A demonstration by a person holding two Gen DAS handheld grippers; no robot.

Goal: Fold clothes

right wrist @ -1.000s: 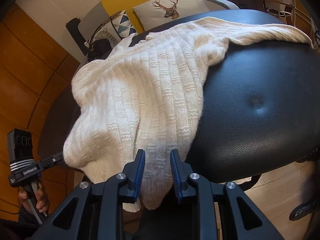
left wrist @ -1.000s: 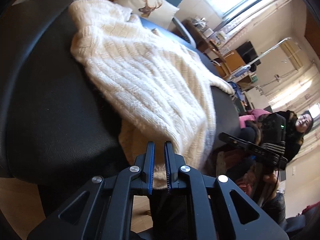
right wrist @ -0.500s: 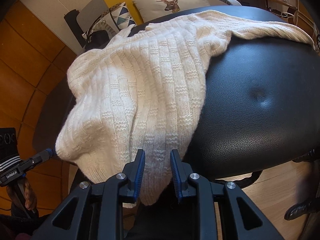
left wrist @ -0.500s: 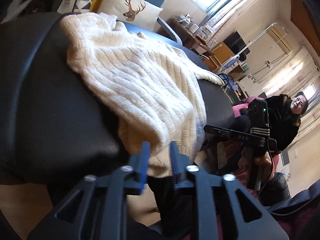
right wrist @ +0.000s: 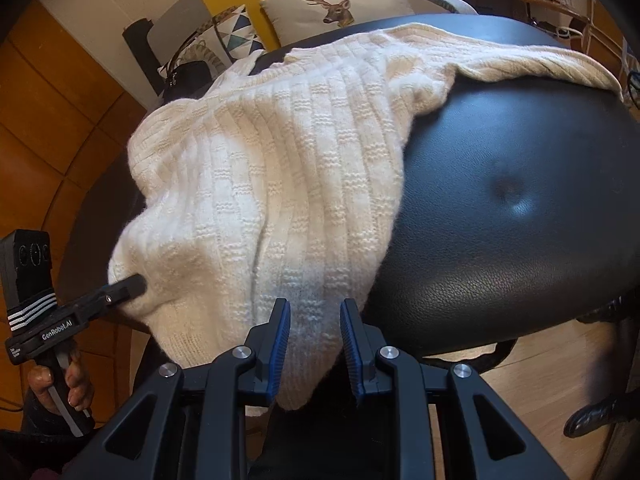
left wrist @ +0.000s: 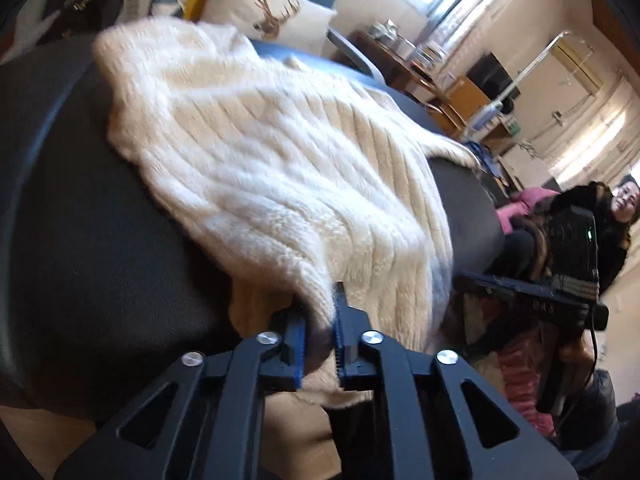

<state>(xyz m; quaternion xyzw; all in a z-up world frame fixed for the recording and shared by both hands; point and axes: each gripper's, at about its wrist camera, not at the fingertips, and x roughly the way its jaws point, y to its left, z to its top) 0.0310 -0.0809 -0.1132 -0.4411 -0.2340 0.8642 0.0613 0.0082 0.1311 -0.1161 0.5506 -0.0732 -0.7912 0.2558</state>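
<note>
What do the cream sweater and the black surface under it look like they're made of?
Sweater: chunky knit, probably wool or acrylic; ribbed basket-weave stitches and a fuzzy halo at the edges. Black surface: padded leather or faux leather, I can't tell which; fine grain, soft sheen and a tufted dimple.

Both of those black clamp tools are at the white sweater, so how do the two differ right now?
The left gripper has its jaws shut on the sweater, bunching its edge; the right gripper has its jaws open, with the hem merely hanging between them. The left sits at the sweater's side edge, the right at its bottom hem. Both have blue pads.
</note>
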